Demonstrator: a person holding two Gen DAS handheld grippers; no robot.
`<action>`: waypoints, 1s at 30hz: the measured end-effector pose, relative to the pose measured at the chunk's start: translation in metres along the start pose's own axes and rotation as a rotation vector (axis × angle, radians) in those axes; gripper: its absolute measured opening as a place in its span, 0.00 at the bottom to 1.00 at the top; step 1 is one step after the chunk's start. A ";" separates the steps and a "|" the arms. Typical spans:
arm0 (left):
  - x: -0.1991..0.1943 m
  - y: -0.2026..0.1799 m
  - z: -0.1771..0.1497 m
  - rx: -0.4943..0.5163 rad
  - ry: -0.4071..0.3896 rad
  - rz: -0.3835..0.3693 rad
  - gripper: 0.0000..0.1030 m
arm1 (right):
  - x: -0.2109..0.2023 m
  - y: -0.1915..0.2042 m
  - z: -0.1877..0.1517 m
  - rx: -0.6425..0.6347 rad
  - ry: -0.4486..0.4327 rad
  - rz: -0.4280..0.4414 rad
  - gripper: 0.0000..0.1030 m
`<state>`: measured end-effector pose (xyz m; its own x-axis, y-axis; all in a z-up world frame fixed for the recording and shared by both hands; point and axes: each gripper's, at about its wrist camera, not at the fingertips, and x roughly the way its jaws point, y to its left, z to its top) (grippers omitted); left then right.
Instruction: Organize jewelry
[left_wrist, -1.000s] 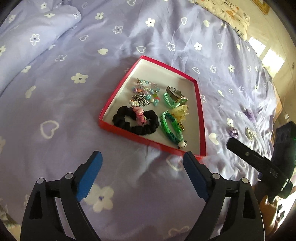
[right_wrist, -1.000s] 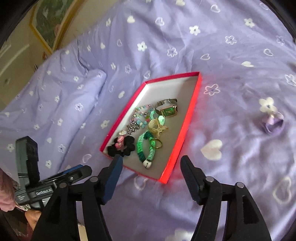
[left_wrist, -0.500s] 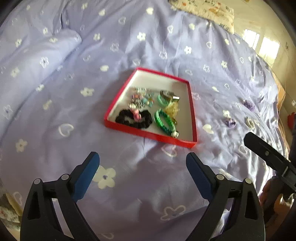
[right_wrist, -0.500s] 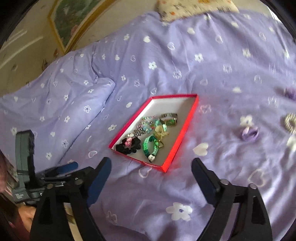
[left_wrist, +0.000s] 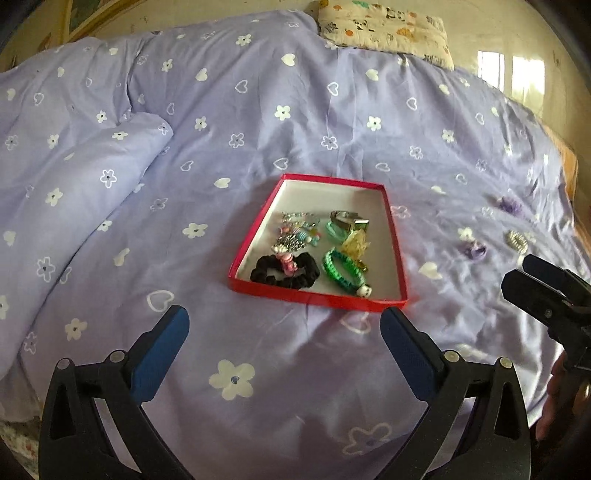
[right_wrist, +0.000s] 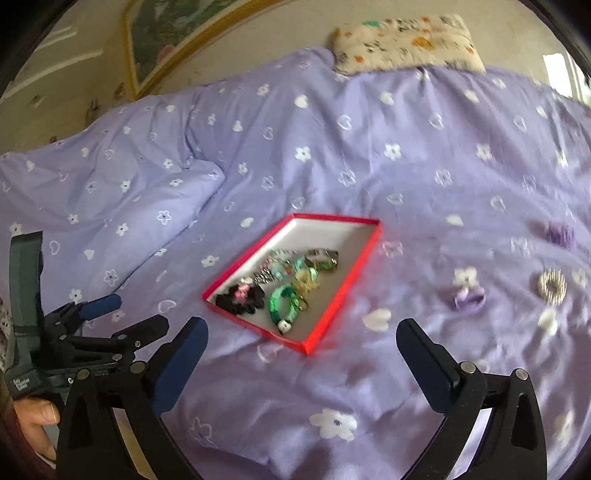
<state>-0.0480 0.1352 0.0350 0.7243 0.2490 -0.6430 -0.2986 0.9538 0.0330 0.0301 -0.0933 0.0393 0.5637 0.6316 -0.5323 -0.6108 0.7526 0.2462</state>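
Note:
A shallow red tray (left_wrist: 317, 298) lies on the purple bedspread and shows in both views (right_wrist: 347, 280). In it are a black scrunchie (left_wrist: 291, 275), a green braided bracelet (left_wrist: 341, 271), a watch (left_wrist: 347, 221) and a bead chain (left_wrist: 295, 229). Loose on the cover to the right lie a purple hair tie (right_wrist: 467, 297), a silvery ring (right_wrist: 552, 286) and another purple piece (right_wrist: 559, 234). My left gripper (left_wrist: 282, 321) hovers in front of the tray, its jaws opening with nothing between them. My right gripper (right_wrist: 303, 328) does the same at the tray's near corner.
A patterned pillow (left_wrist: 384, 29) sits at the head of the bed. The duvet is folded into a hump (left_wrist: 74, 166) on the left. A framed picture (right_wrist: 166, 33) hangs on the wall. A hand (right_wrist: 33, 417) holds the left gripper's handle.
Both grippers have drawn back and up from the tray, which now looks smaller and farther. Both pairs of jaws stand wider. The pillow and wall have come into view.

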 end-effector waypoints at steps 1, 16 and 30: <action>0.003 -0.002 -0.004 0.005 -0.001 0.007 1.00 | 0.003 -0.002 -0.006 0.008 0.006 -0.015 1.00; 0.018 -0.011 -0.028 -0.002 -0.026 0.027 1.00 | 0.026 -0.019 -0.046 -0.001 0.062 -0.076 1.00; 0.019 -0.018 -0.030 0.017 -0.002 0.031 1.00 | 0.030 -0.016 -0.048 0.004 0.094 -0.061 1.00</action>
<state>-0.0472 0.1176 -0.0005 0.7163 0.2787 -0.6397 -0.3104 0.9483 0.0655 0.0304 -0.0956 -0.0191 0.5452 0.5642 -0.6201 -0.5746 0.7900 0.2136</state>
